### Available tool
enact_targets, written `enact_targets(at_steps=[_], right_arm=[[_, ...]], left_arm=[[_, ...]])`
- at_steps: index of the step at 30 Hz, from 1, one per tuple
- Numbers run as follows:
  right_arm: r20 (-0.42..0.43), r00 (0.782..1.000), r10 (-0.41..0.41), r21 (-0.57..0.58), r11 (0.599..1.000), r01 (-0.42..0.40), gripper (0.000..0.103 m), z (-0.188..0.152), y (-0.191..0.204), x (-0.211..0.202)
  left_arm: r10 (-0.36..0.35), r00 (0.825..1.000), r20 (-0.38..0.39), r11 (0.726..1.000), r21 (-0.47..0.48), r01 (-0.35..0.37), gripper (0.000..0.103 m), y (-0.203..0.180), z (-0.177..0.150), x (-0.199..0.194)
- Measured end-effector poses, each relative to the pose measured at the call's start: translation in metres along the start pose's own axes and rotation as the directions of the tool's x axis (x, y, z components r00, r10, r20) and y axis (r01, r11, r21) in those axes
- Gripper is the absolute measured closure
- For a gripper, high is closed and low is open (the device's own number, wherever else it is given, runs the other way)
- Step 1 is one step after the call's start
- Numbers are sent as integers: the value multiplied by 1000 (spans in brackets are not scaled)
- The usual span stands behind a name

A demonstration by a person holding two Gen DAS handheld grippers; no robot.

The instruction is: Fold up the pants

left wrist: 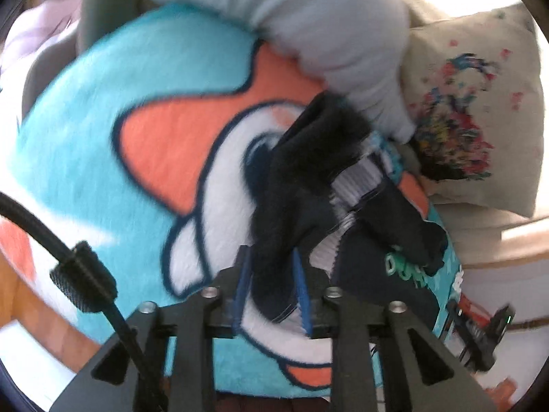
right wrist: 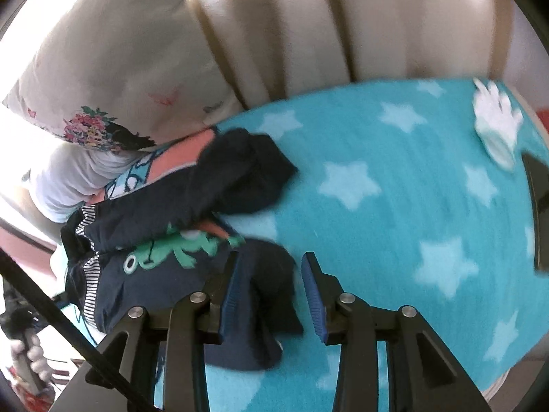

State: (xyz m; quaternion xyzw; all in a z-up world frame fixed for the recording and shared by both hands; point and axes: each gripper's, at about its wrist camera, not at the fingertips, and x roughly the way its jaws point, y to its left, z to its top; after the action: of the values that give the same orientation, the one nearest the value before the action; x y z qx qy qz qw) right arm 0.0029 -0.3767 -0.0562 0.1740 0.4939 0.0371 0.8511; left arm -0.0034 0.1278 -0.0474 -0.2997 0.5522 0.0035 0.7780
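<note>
Small dark navy pants (right wrist: 164, 257) with a striped waistband and a green frog print lie crumpled on a turquoise fleece blanket (right wrist: 394, 206). My right gripper (right wrist: 271, 288) is open, and one pant leg end lies between its blue pads without being clamped. In the left wrist view my left gripper (left wrist: 272, 292) is shut on a navy fold of the pants (left wrist: 302, 185), near the striped waistband (left wrist: 357, 178). The other pant leg (right wrist: 247, 171) lies bunched further back.
The blanket (left wrist: 103, 137) bears an orange and white cartoon print. A floral cushion (left wrist: 473, 110) and a pale grey pillow (left wrist: 326, 31) lean on the beige sofa back (right wrist: 308, 34). A white toy glove (right wrist: 497, 123) lies at the blanket's right.
</note>
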Motion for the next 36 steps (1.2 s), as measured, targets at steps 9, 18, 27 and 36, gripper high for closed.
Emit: enact_targets(at_steps=[9, 18, 27, 36], right_arm=[[23, 997, -80, -276, 957, 83, 42, 83, 61, 52], [-108, 984, -139, -379, 921, 88, 39, 113, 77, 122], [-176, 977, -122, -386, 921, 45, 87, 115, 77, 145], [-145, 988, -57, -324, 946, 7, 93, 121, 79, 122]], left_arm=[[-29, 999, 39, 939, 342, 14, 56, -102, 76, 31], [-24, 981, -191, 879, 463, 112, 54, -130, 114, 117], [106, 963, -247, 802, 594, 64, 87, -146, 100, 152], [92, 983, -160, 838, 545, 10, 99, -142, 97, 124]])
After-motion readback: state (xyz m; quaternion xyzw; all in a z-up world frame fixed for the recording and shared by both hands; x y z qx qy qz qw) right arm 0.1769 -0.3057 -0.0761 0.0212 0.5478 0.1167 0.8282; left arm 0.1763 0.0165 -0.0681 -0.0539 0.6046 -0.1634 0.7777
